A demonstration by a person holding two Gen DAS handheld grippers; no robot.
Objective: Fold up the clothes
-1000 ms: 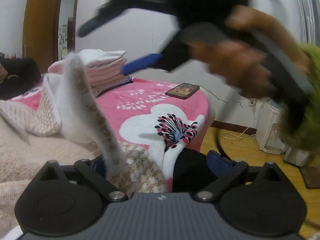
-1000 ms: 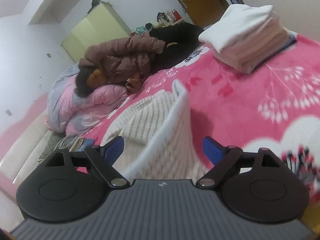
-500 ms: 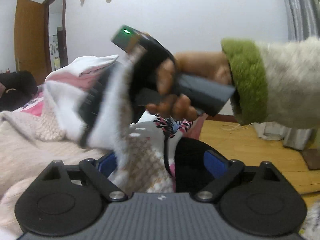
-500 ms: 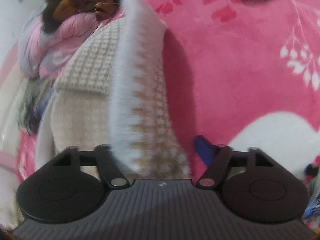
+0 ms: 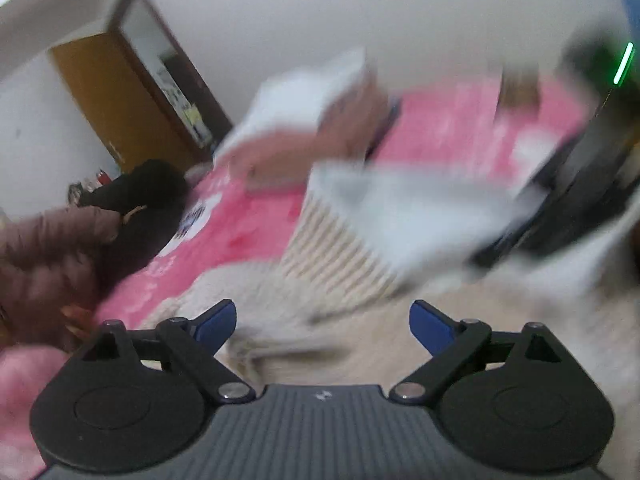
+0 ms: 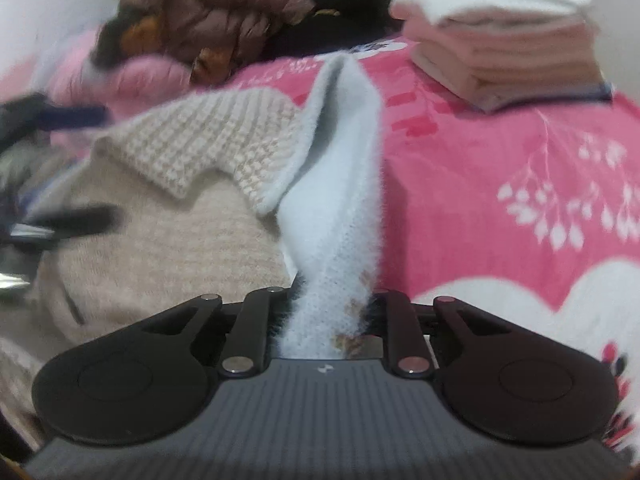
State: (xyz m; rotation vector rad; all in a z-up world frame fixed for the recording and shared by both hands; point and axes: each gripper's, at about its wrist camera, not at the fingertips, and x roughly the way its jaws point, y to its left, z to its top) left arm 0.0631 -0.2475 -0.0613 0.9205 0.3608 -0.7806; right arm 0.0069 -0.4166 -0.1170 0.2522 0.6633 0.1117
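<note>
Knitted beige sweater (image 6: 168, 216) lies on the pink bed blanket (image 6: 500, 168); its white fleecy edge rises at 12 o'clock from the right tool (image 6: 328, 320), whose jaws are closing on it. Left tool (image 5: 322, 320) is spread, nothing between, the sweater just beyond at 12 o'clock. Folded clothes stack (image 6: 504, 52) sits at 2 o'clock.

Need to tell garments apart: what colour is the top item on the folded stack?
White, on the folded stack of pale pink clothes; clearest in the right wrist view.
</note>
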